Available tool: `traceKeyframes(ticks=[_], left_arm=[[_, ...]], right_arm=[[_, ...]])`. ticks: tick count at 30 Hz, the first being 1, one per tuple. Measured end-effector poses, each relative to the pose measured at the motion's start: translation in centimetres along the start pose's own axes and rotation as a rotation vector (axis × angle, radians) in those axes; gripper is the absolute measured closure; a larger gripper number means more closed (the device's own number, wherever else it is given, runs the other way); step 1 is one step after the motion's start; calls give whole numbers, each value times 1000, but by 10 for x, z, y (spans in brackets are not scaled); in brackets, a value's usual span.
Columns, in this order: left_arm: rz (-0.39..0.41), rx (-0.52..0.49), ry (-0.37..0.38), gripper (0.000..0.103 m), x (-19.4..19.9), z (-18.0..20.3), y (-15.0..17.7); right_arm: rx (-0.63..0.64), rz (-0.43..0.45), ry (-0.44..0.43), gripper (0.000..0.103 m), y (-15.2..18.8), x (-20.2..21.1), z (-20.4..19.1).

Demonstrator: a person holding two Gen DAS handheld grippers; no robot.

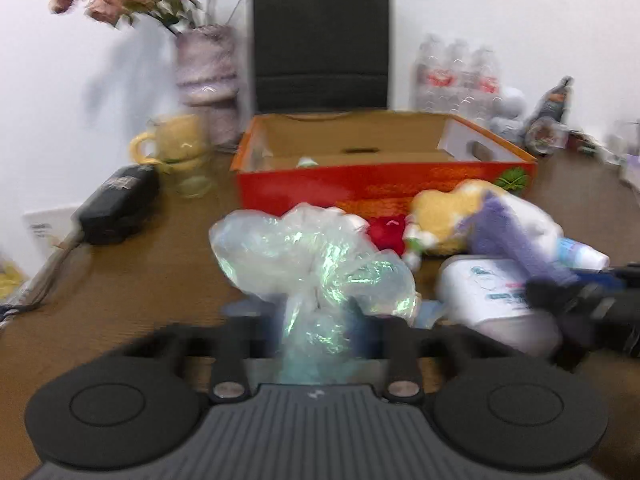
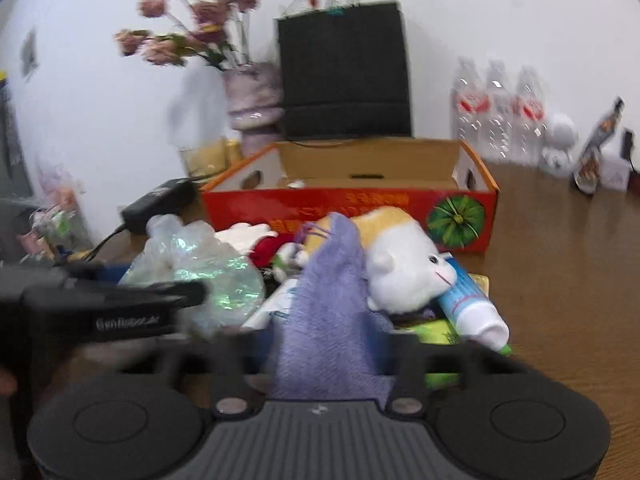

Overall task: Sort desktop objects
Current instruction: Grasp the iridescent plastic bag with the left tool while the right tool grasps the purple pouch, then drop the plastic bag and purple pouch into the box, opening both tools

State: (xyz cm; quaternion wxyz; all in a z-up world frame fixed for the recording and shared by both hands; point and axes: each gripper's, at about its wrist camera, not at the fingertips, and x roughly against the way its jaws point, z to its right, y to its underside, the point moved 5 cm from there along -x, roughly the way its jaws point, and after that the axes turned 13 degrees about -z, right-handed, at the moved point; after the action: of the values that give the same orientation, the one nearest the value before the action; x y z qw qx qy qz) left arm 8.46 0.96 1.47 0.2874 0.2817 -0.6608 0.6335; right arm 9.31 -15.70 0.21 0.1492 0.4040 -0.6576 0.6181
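Brown worktop (image 2: 560, 264) under everything. Beyond both hand-held grippers, an open red box (image 1: 384, 184), well ahead of the clutter. Ahead of the left hand-held gripper (image 1: 316, 320), a crinkled clear plastic bag (image 1: 312, 264), its neck pinched between the fingers, its body bulging up just past the fingertips. Ahead of the right hand-held gripper (image 2: 324, 344), a purple towel (image 2: 328, 304), clamped between the fingers and draped upward. Just right of the towel, touching it, a white and yellow plush toy (image 2: 404, 264). Below the toy, right of the fingers, a white tube (image 2: 476, 308) lying tilted.
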Motion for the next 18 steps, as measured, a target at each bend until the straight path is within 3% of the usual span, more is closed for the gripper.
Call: traceKeyframes(ticks=[1, 6, 9, 11, 14, 18], left_arm=[[7, 16, 28, 90, 7, -2, -1], [144, 57, 140, 94, 54, -15, -36], [197, 75, 213, 94, 65, -27, -86], [226, 80, 219, 92, 58, -32, -128], [151, 93, 232, 91, 10, -22, -175], [23, 110, 237, 91, -63, -3, -227]], right_arm=[[-18, 8, -6, 101, -3, 4, 2], [10, 80, -79, 101, -41, 41, -4], [40, 191, -104, 101, -83, 69, -3], [61, 269, -103, 101, -113, 84, 0], [27, 313, -77, 101, -165, 66, 25], [-67, 247, -82, 101, -212, 0, 55]])
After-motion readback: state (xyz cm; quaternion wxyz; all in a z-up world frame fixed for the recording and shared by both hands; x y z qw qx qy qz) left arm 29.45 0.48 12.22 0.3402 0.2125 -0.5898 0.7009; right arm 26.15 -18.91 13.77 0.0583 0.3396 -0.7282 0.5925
